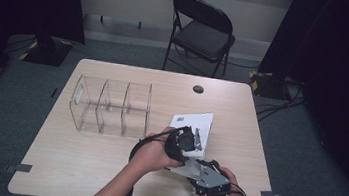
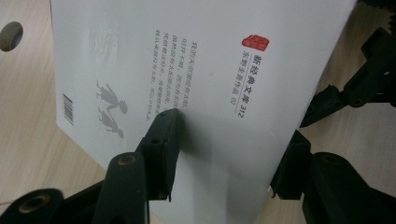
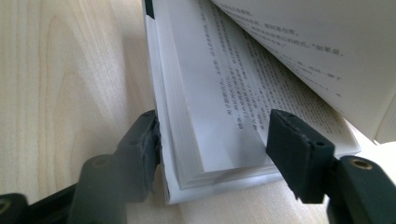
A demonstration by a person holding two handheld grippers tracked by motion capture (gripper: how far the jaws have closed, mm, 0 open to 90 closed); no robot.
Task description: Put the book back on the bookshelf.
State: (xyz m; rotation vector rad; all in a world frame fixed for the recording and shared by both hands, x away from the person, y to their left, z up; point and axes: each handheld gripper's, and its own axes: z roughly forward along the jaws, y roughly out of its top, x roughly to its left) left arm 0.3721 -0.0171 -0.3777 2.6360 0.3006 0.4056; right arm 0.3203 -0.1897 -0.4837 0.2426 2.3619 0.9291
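The left gripper point(image 1: 192, 143) is clamping the book's point(image 1: 198, 126) cover. The right gripper point(image 1: 202, 172), at five o'clock of it, is half-wide around a sheaf of pages, one pad point(image 3: 144, 149) touching. Next: pinch squarely. The rack point(image 1: 111, 106) is standing at nine o'clock, well apart, blocking nothing.

book back cover point(image 2: 201, 70) | "312" | red seal | barcode

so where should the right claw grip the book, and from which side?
Judging by the pose: the book lies on the table, partly fanned open. Come in level from its near bottom edge and clamp the flat lower stack of pages and cover, where the right claw already straddles it. The left claw steadies the cover.
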